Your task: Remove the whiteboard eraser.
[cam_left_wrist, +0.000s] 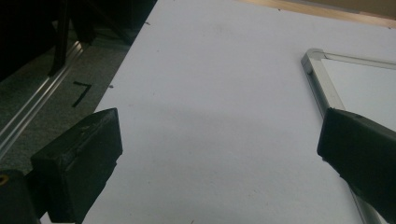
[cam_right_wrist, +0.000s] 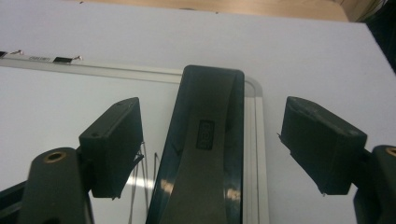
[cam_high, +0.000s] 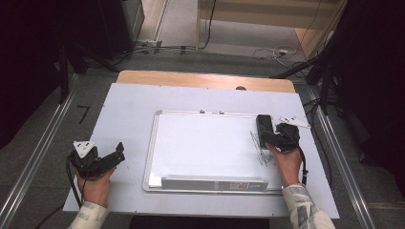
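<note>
Whiteboard [cam_high: 210, 143], one of it, lies flat at the centre of the high view on a pale sheet [cam_high: 129, 109] covering the table. One dark eraser [cam_high: 264, 130] rests on the board's right edge, beside a patch of thin black scribbles [cam_high: 260, 151].

Two grippers are held, one per hand. The left gripper [cam_high: 118, 152] sits at lower left over bare sheet, jaws spread wide with nothing between them. The right gripper [cam_right_wrist: 210, 140] straddles the eraser, jaws parted on either side and clear of it in the right gripper view.

A label strip along the board's bottom tray [cam_high: 212, 183] and a small embossed mark on the eraser are too blurred to read. The board's right frame is partly hidden by the right hand [cam_high: 286, 164].
</note>
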`<action>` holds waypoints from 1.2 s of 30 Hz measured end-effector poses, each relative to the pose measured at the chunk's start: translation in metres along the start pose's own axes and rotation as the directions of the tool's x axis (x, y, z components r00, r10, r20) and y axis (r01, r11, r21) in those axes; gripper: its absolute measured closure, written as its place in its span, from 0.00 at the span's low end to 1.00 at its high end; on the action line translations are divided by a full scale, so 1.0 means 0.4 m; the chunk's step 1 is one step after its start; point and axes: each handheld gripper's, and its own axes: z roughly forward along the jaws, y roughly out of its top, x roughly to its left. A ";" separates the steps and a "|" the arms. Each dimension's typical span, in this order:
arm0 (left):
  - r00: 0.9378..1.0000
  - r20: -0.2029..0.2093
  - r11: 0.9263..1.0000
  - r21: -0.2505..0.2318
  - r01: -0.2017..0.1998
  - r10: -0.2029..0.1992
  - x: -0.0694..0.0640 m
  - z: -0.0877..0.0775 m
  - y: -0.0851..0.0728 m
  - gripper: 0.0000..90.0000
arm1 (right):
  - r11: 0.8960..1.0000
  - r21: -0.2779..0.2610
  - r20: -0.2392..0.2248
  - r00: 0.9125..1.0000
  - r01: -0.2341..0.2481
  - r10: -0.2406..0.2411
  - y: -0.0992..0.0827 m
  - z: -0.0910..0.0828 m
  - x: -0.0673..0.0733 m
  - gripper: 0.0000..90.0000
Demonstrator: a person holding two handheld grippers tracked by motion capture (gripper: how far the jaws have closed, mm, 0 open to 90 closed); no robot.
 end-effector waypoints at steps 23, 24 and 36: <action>1.000 -0.009 1.000 0.008 0.020 -0.020 0.007 0.006 -0.002 0.00 | 0.998 0.045 0.005 0.999 -0.042 0.042 0.019 0.100 -0.004 0.33; 1.000 -0.009 1.000 0.008 0.021 -0.021 0.007 0.006 -0.002 0.00 | 0.998 0.045 0.005 0.999 -0.042 0.042 0.019 0.100 -0.004 0.33; 1.000 -0.007 0.999 0.013 0.030 -0.029 0.010 0.008 -0.002 0.00 | 0.995 0.089 0.014 0.999 -0.035 0.034 0.011 0.124 0.004 0.38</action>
